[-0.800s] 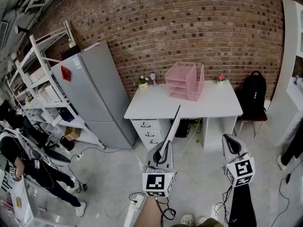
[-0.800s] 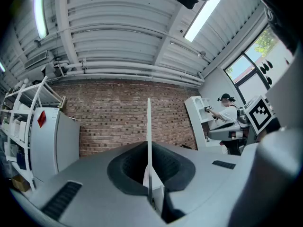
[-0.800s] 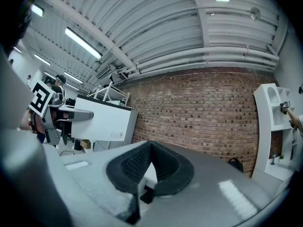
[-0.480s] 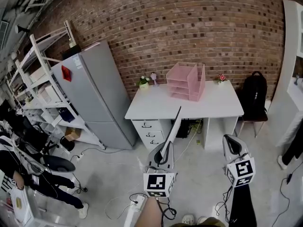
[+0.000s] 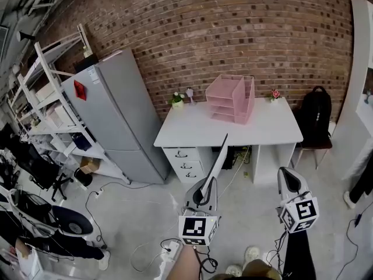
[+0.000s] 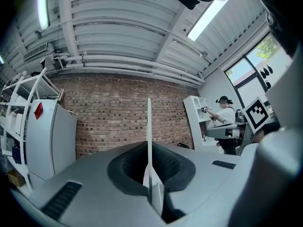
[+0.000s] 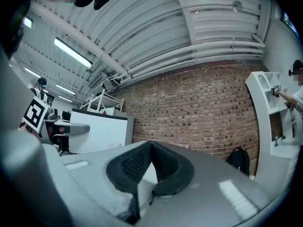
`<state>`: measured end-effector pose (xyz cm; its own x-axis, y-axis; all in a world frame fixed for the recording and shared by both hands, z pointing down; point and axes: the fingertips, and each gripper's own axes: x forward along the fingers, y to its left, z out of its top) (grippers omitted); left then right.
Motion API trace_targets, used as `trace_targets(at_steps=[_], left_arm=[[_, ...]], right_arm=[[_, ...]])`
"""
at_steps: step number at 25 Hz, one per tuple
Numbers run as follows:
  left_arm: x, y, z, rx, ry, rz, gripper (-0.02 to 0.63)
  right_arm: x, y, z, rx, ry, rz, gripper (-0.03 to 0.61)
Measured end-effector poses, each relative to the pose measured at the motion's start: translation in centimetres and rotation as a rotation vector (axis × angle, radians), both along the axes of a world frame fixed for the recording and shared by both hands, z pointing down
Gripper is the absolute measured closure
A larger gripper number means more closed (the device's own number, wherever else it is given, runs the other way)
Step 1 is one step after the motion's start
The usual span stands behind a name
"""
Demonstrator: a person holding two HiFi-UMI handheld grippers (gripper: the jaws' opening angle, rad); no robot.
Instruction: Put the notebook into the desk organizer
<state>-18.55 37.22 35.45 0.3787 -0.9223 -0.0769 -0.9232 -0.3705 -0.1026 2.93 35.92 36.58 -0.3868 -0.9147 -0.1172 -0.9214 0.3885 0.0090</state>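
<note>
Left gripper [image 6: 149, 174]: we see its jaws clamped on the notebook [image 5: 217, 161], which rises edge-on from them, out in front of the desk's [image 5: 186, 134] front edge

Right gripper [image 7: 150, 148]: we see its jaws pressed together, nothing between them

Desk organizer [image 5: 233, 100]: pink, tiered, at the desk's back edge, well apart from the notebook

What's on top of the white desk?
On the white desk: a pink desk organizer, a potted plant left of it, pink flowers right of it. Anything behind the organizer is covered.
</note>
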Motion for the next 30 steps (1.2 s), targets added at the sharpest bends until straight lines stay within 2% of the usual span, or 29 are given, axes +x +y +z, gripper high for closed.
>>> trace_targets(at_steps=[10,20,30], left_arm=[[1.3,-7.2,-0.1,-0.003,0.017,0.018,0.600],[2.6,-17.0,0.1,-0.005,0.013,-0.044,0.600],[4.6,-23.5,0.5,-0.007,0.010,-0.076,0.600]], right_arm=[[1.9,-7.2,-0.3,0.008,-0.019,-0.006,0.580],[3.7,-17.9,1.6,-0.037,-0.011,-0.035,0.579],[5.6,-26.0,2.3,-0.054,-0.031,-0.065,0.578]])
